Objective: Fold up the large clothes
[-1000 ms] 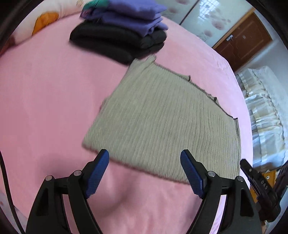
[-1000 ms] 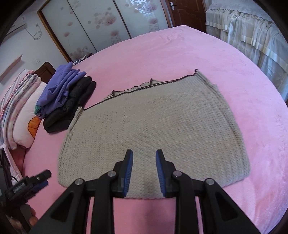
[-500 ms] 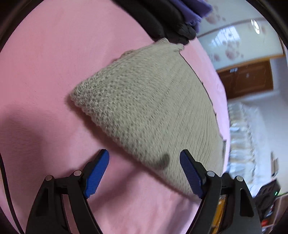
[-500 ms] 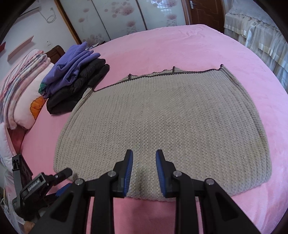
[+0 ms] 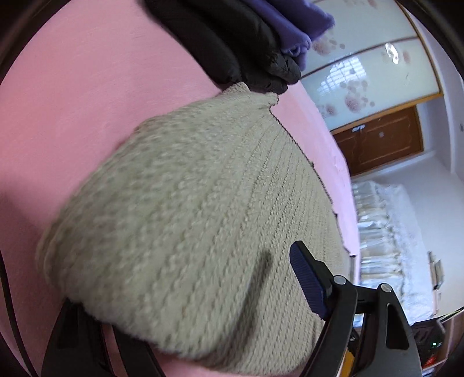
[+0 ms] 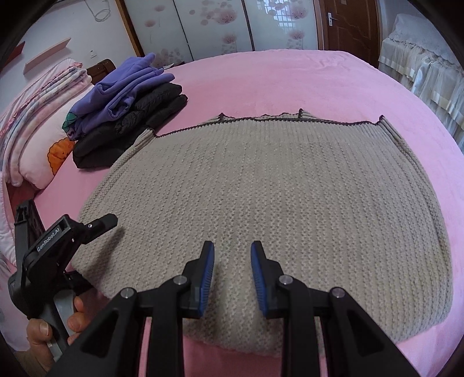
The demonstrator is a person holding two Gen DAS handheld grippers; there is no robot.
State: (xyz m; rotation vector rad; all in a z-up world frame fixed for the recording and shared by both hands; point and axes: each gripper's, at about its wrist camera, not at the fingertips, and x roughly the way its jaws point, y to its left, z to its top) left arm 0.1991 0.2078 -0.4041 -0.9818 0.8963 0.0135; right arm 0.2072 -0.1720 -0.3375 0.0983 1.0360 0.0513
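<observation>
**Both hand-held grippers lower onto the near hem of the grey knit**

Since a second ago, both hand-held grippers have sunk toward the bed and the knit now fills far more of each view; the left one has also rolled, so the room tilts in its picture.

We count one grey knitted sweater [image 6: 278,203], spread flat on the pink bed [image 6: 290,78], and one stack of folded clothes at its far left corner: two black pieces [image 6: 130,133] with two purple ones [image 6: 124,87] on top, as far as we can tell. A pink pillow [image 6: 43,136] with an orange print lies left of the stack.

Left to right: a hand [image 6: 58,327] grips the handle of the left hand-held gripper [image 6: 95,229] at the sweater's near left corner. Its jaws stand wide apart with the corner of the knit between them; one finger [image 5: 307,281] hovers above the fabric and casts a shadow on it, the other is hidden beneath the corner. We see no pinch on the cloth.

The right hand-held gripper [image 6: 232,275] sits over the middle of the near hem, jaws narrowly parted, blue pads [image 6: 207,275] just above the knit, with a slight ridge of fabric below the gap. Whether the pads touch it we cannot tell.

Beyond the bed we see sliding doors with a floral print [image 6: 220,26], a brown wooden door [image 6: 348,26], and to the right a second bed under a white frilled cover [image 6: 420,66].
</observation>
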